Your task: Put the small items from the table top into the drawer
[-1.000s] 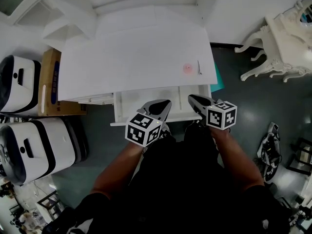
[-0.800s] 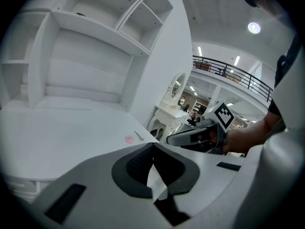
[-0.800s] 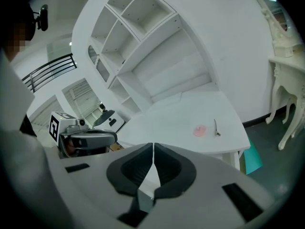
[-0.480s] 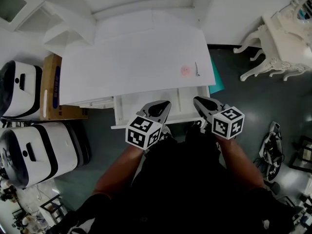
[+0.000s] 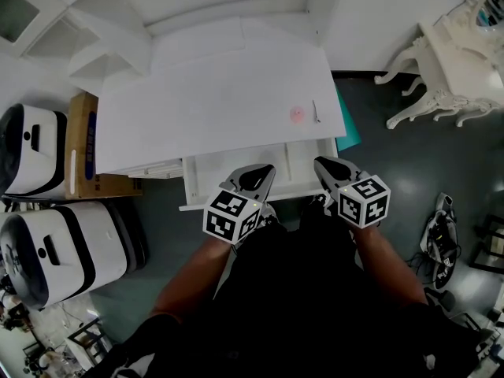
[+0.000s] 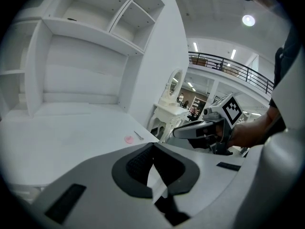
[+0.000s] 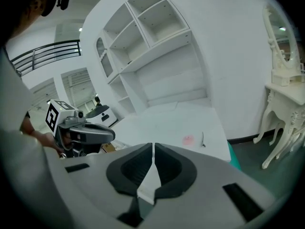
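Note:
On the white table top near its right edge lie a small pink round item and a thin grey pin-like item. The same pink item and thin item show in the right gripper view, and the pink item in the left gripper view. The drawer stands pulled out below the table's front edge; its inside looks bare. My left gripper and right gripper hover side by side over the drawer's front, both shut with nothing between the jaws.
A cardboard box and two white-and-black devices stand left of the table. An ornate white dressing table is at the right, a teal object beside the table's right edge. Open shelves rise behind the table top.
Both grippers stay over the drawer front. The right gripper has drifted slightly right and back; the view has shifted a little.

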The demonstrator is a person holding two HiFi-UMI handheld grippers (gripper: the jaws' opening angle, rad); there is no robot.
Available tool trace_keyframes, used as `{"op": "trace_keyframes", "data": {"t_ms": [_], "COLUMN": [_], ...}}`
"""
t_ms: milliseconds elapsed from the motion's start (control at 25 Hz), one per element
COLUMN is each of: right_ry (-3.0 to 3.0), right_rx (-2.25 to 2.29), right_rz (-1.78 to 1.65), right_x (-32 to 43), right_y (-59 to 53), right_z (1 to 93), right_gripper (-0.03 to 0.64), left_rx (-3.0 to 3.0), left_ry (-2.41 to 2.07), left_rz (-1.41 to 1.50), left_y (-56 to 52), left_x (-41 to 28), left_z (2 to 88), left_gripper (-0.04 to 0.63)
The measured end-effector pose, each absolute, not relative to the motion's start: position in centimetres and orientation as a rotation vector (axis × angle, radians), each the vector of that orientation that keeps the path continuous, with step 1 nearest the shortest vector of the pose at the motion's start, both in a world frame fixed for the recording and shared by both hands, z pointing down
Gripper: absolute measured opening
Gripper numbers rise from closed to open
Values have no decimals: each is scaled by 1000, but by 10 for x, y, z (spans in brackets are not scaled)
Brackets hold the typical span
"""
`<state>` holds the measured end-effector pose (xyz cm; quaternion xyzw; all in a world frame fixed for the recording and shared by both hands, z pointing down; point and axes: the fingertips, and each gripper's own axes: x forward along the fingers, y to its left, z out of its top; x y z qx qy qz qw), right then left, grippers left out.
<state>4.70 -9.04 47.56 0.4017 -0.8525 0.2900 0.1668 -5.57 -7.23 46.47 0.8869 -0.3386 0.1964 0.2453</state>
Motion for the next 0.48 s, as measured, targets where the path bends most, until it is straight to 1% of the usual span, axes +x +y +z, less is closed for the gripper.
{"op": "trace_keyframes", "data": {"t_ms": [280, 480], "right_ry": [-2423, -2427], "right_rx": [1138, 1141], "right_rz": [850, 849], "right_x": [45, 44], "right_y": [-91, -95], "right_z": [479, 478], "right_gripper": [34, 34], "left_rx": [2430, 2412], "left_ry": [-913, -885], "left_rz": [559, 503], "left_y": [-75, -78], "left_x": [-53, -52], "left_z": [467, 466], "left_gripper": [3, 3]}}
